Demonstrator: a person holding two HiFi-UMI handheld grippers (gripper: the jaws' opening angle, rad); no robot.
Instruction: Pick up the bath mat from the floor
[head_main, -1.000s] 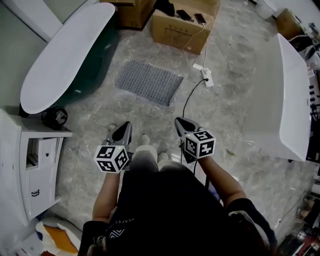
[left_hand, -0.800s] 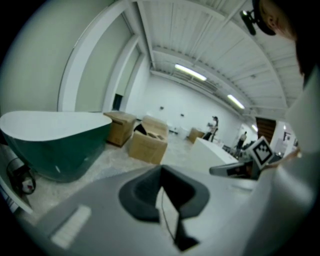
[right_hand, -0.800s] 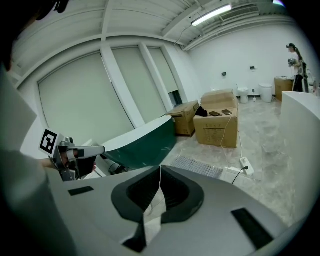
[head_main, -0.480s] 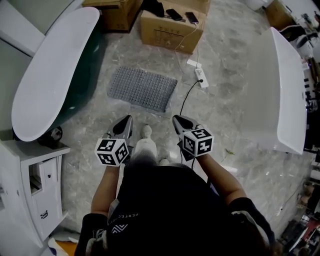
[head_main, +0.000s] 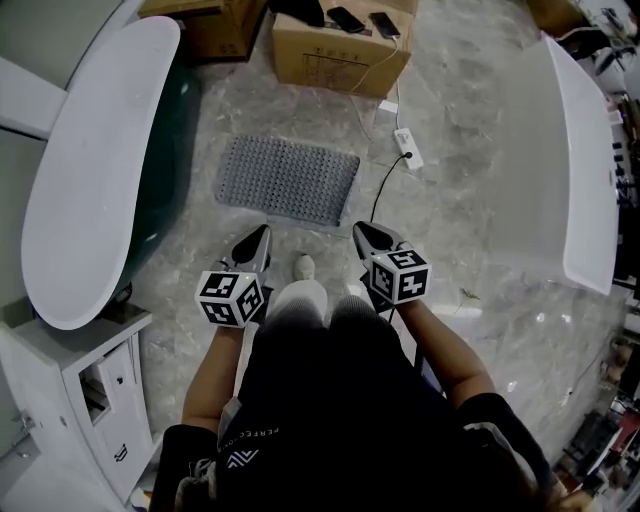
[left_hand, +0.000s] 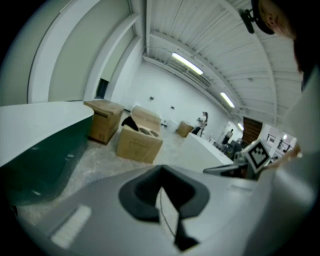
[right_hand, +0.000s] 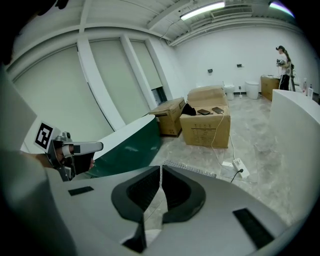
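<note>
Plainly, the bath mat (head_main: 288, 178) lies flat on the marble floor (head_main: 470, 230), ahead of both grippers and well apart from their fingers. Seen from the head view, it sits in front of the gap between the left gripper (head_main: 262, 233) and the right gripper (head_main: 361, 230), reaching a little further to the left than to the right. Both grippers are held up over the person's knees, tips aimed forward toward the mat.

The mat is a grey, nubbly rectangle. Its long axis runs left to right across the head view, slightly skewed, so the right end comes a touch nearer the person. One long edge faces the grippers; the other faces the cardboard box (head_main: 335, 45). A power strip (head_main: 408, 147) lies just beside its far right corner, and the green-sided bathtub (head_main: 90, 170) stands off its left end.

The left gripper's fingers (left_hand: 140, 195) are pressed together with nothing between them. The right gripper's fingers (right_hand: 142, 192) are likewise closed and empty; the mat's near edge (right_hand: 195, 170) shows just past their tips.
</note>
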